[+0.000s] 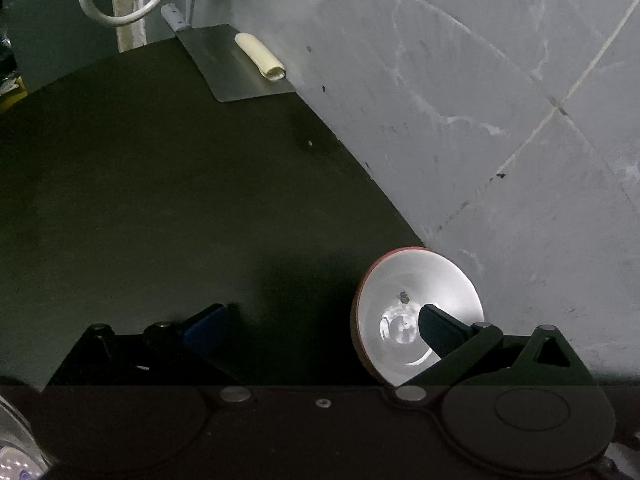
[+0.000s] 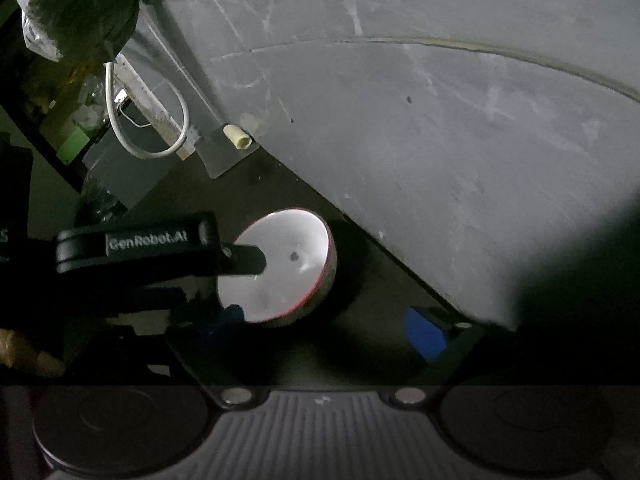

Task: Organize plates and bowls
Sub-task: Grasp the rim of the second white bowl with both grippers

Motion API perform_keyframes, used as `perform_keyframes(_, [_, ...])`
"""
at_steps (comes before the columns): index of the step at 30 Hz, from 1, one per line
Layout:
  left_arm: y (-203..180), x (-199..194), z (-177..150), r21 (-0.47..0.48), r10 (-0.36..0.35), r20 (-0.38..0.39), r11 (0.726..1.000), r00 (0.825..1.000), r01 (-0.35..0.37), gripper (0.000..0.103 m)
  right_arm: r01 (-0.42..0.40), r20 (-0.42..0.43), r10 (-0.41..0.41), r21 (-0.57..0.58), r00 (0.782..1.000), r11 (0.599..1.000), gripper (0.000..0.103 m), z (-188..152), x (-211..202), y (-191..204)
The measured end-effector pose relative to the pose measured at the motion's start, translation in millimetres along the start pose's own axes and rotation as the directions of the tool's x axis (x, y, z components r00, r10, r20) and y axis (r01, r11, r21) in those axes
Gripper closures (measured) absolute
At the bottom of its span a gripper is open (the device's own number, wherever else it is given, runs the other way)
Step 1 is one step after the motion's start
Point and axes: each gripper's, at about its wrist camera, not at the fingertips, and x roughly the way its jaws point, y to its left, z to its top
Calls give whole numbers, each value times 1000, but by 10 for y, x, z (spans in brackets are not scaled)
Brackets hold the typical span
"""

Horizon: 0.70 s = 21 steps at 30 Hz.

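Sitting upright on the dark table [image 1: 160, 200], close against the grey wall [image 1: 480, 100], is the bowl [image 1: 416, 312], white inside with a reddish outer rim. It is lying apart from any stack; a glassy rim is showing at the lower left corner of the left wrist view, too cropped to identify. In my judgement the bowl is being approached for collection and has not yet been lifted.

Left hand-held gripper [image 1: 320, 324]: jaws are standing wide apart. One finger is reaching over the rim so its tip is hanging inside the bowl, while the other finger is resting outside, well to the other side. The right wrist view is confirming this: the black finger is crossing the near rim, and the blue pad below is lying outside the wall. That straddling placement is suiting a pinch on the bowl's wall, but nothing is pressing on it yet.

Right hand-held gripper [image 2: 332, 332]: its fingers are standing apart with nothing between them, the blue-padded finger [image 2: 426, 334] near the wall and the bowl lying ahead. It appears to be waiting in support, judging by its position.

Beyond the bowl, a metal plate [image 1: 236, 64] carrying a cream tube [image 1: 260, 56] is lying at the table's far edge, beside a looped white cable [image 1: 120, 16]. Lighting is dim; finer contact details cannot be confirmed.
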Motion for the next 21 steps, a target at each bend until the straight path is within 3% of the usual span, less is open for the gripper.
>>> perform_keyframes(4, [0,36,5,0,-7,-9,1000,1000,7,8,3,10,-3,4,1000,1000,19,47,56,13])
perform_keyframes(10, [-4,56,9,4,-62,-9,998,998,62,37,1,-11,-1,-13,1000,1000,27,66,115,48])
perform_keyframes(12, [1,53,-3,-2,-81,-9,997,997,81,54,0,-9,0,-25,1000,1000,34,67,116,60])
perform_keyframes(15, [6,55,-22,-6,-94,-13,996,995,94,70,0,-11,0,-31,1000,1000,42,82,129,70])
perform_keyframes(18, [22,53,-51,-13,-111,-17,994,994,111,83,-8,-17,7,-34,1000,999,49,92,140,58])
perform_keyframes(21, [33,42,-92,-21,-139,-13,990,990,138,88,-33,-32,31,-54,999,998,56,100,160,66])
